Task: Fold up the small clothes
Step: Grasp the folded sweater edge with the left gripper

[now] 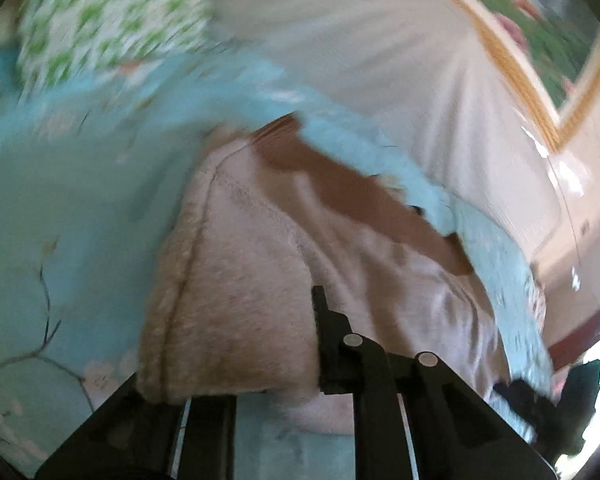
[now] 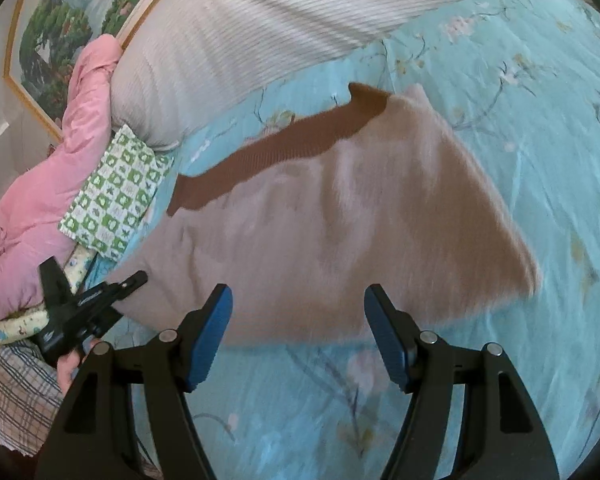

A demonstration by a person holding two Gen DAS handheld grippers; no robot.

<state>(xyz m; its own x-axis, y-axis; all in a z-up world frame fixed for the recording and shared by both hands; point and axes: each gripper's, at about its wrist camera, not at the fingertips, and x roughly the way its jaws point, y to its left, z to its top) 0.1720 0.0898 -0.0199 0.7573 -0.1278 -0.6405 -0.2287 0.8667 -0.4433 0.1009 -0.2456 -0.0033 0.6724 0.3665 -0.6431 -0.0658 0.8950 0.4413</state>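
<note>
Fuzzy beige knit garment with a brown ribbed band (image 2: 340,220): spread on the bed, one corner pinched and lifted by the left gripper (image 1: 316,344).

Left gripper's jaws are closed on the garment's near edge; fabric drapes over the left finger and hides it, cloth rises away from the camera toward the brown band. Right gripper (image 2: 298,336): blue-padded jaws wide apart, nothing between them, hovering just short of the garment's near hem, not touching. In the right view the left gripper sits at the garment's left corner, hand (image 2: 70,364) on its grip. Garment lies on a light-blue floral bedsheet (image 2: 520,140). Beyond it: white ribbed pillow (image 2: 280,12), green-and-white checked cloth (image 2: 116,192), pink quilt (image 2: 40,200), framed landscape picture (image 2: 60,20).
</note>
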